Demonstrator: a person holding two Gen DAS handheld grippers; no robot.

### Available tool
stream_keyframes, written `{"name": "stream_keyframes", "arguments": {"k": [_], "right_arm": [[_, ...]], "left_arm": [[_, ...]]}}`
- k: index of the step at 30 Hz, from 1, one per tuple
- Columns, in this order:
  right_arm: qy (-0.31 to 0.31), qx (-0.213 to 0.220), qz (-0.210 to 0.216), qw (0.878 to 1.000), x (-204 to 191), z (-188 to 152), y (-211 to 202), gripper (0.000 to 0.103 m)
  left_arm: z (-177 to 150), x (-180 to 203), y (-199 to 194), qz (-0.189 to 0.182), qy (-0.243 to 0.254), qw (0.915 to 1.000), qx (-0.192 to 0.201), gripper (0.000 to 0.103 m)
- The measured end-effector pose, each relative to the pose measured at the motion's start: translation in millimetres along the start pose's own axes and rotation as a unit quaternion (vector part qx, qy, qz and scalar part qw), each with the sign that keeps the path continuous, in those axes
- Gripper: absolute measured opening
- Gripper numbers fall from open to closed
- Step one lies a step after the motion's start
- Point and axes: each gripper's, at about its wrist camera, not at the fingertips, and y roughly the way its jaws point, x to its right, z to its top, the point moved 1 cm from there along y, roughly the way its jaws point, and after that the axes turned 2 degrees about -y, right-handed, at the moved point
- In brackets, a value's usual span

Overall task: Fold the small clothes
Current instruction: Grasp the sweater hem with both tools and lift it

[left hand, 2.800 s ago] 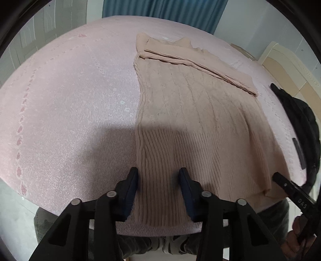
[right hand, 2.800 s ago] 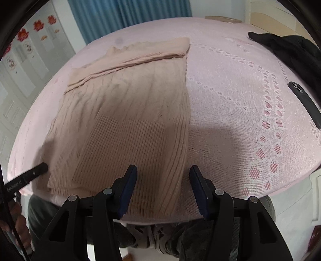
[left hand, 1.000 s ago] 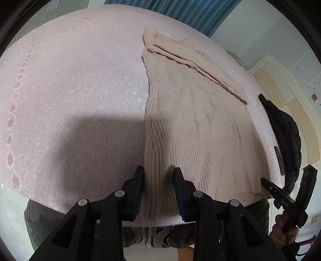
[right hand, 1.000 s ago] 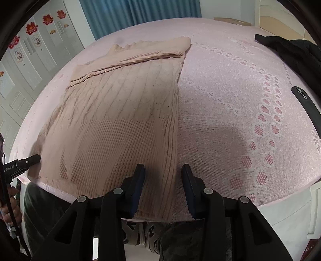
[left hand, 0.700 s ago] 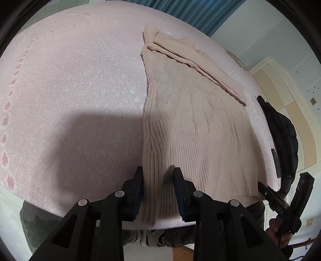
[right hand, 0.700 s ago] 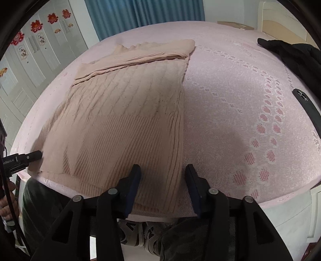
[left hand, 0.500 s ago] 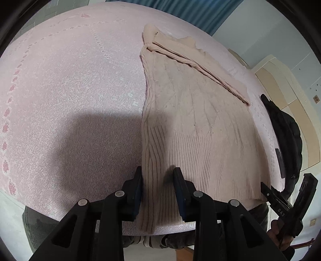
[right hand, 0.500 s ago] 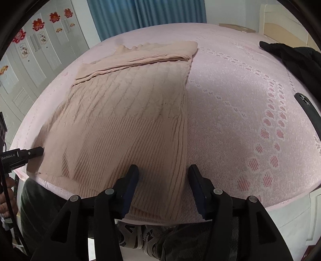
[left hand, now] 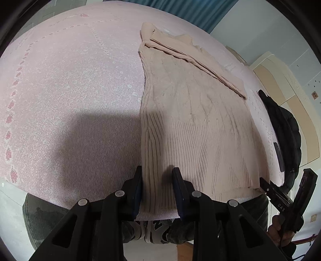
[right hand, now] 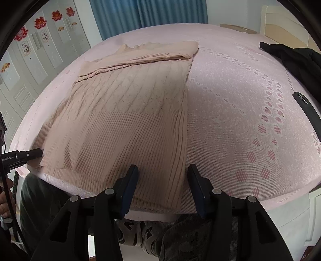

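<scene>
Item: one beige ribbed knit sweater (right hand: pixel 128 112), laid flat on a bed covered by a pink patterned bedspread (right hand: pixel 230 96). The hem lies at the near edge of the bed, the collar end at the far side. Both sleeves appear already folded across the upper part, forming a band along the shoulders. The body itself is not yet folded.

Left gripper (left hand: pixel 157 180): fingers (left hand: pixel 138 180) set narrow over the hem's left corner. A ridge of knit sits between them; whether the pads actually press on it I cannot tell.

Right gripper (right hand: pixel 161 180): fingers (right hand: pixel 131 176) stand moderately wide, straddling the hem's right corner. Its jaws have just been closing a little, with the cloth edge between them, but clear gaps show at both pads, so no grip yet.

Other contents: a black garment (right hand: pixel 297 60) lying well apart at the right of the bed; a slim black object (right hand: pixel 307 112) near it, kind unclear; blue curtain (right hand: pixel 148 14) behind; white wardrobe doors with red decorations (right hand: pixel 38 40).

Progress, as judged: sleeves done; the hem-to-collar fold remains. Both corners seem lined up for pinching. Remaining work: secure both corners, carry the hem over toward the shoulders, then perhaps a further fold.
</scene>
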Motion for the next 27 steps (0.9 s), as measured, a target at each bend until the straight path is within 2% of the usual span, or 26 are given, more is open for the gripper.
{"name": "stream_keyframes", "arguments": {"k": [1, 3, 5, 7, 11, 14, 16, 19, 24, 27], "right_arm": [[0.001, 0.000, -0.002, 1.000, 0, 0, 0, 0.046], [0.003, 0.001, -0.006, 1.000, 1, 0, 0, 0.035], [0.009, -0.001, 0.003, 1.000, 3, 1, -1, 0.014], [0.024, -0.006, 0.020, 0.999, 5, 2, 0, 0.007], [0.036, -0.006, 0.026, 0.999, 5, 5, -3, 0.005], [0.060, 0.004, 0.046, 0.997, 12, 11, -13, 0.005], [0.076, 0.015, 0.060, 0.995, 17, 16, -22, 0.005], [0.094, 0.046, 0.078, 0.991, 22, 27, -42, 0.005], [0.107, 0.087, 0.095, 0.986, 21, 49, -68, 0.005], [0.109, 0.105, 0.099, 0.984, 20, 64, -78, 0.005]], "left_arm": [[0, 1, 0, 0.004, 0.002, 1.0000, 0.001, 0.025], [0, 3, 0, 0.015, 0.009, 0.9999, 0.002, 0.024], [1, 4, 1, 0.017, 0.016, 0.9997, -0.006, 0.012], [4, 0, 2, 0.006, 0.003, 0.9999, -0.014, 0.009], [5, -1, -5, 0.001, -0.003, 0.9999, -0.012, 0.007], [5, 0, -14, -0.010, -0.006, 0.9999, -0.002, 0.007], [9, -1, -23, -0.031, -0.017, 0.9994, 0.008, 0.007], [17, -7, -41, -0.082, -0.047, 0.9950, 0.030, 0.007], [34, -1, -68, -0.088, -0.034, 0.9933, 0.067, 0.007], [50, 5, -79, -0.076, -0.034, 0.9925, 0.089, 0.007]]}}
